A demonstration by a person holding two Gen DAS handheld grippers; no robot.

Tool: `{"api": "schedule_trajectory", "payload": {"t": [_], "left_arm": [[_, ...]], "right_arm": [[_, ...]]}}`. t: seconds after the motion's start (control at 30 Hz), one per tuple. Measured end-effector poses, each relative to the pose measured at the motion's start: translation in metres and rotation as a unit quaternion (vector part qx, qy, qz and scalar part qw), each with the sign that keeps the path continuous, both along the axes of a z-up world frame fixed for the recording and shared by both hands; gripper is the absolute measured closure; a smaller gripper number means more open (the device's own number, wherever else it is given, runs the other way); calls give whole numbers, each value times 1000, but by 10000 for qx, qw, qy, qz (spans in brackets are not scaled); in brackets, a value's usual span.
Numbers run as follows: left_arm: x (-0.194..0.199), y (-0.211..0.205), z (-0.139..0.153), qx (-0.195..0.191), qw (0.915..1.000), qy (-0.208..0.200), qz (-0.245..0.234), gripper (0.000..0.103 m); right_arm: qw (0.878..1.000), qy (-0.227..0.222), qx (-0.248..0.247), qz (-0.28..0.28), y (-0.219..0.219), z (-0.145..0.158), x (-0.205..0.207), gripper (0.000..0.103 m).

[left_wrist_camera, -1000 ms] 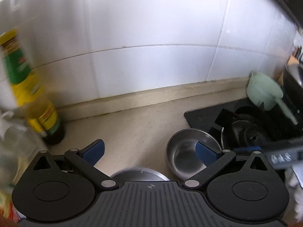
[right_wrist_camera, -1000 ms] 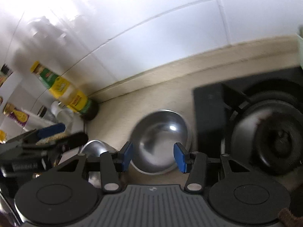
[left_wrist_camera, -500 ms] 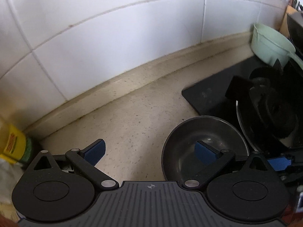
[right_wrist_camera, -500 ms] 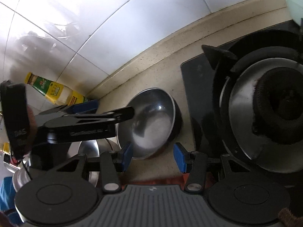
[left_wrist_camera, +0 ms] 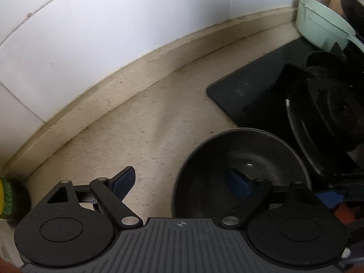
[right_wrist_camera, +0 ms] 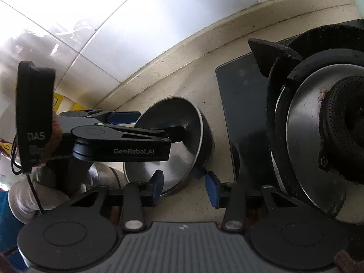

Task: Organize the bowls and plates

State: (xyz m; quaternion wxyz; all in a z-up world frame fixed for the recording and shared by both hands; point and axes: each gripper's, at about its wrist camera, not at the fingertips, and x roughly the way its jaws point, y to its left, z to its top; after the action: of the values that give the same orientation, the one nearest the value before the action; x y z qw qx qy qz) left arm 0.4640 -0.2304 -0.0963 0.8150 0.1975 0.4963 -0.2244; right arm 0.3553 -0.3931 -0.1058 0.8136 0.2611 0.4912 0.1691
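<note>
Left tongs [left_wrist_camera: 185, 180] closing astride steel bowl [left_wrist_camera: 241, 173] wall, one finger inside, one outside, not yet pinching. Right tongs [right_wrist_camera: 184, 185] narrowing, empty, at bowl's near rim. Bowl on surface [left_wrist_camera: 141, 122] beside stove [left_wrist_camera: 284, 95]. Seat deep on rim before squeezing; avoid skidding toward stove.

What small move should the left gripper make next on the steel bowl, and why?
Probably finish closing on the bowl's rim. The left gripper straddles the near wall of the steel bowl, one finger inside and one outside; its jaws are closing, pads not yet pressing.
</note>
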Motion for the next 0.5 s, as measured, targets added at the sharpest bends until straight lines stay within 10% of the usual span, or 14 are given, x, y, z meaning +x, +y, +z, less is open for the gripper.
{"api": "schedule_trajectory", "payload": {"t": [0.5], "left_arm": [[-16, -2, 17, -352, 9993, -120, 68, 35]], "right_arm": [[9995, -153, 207, -160, -8, 3, -4, 72]]}}
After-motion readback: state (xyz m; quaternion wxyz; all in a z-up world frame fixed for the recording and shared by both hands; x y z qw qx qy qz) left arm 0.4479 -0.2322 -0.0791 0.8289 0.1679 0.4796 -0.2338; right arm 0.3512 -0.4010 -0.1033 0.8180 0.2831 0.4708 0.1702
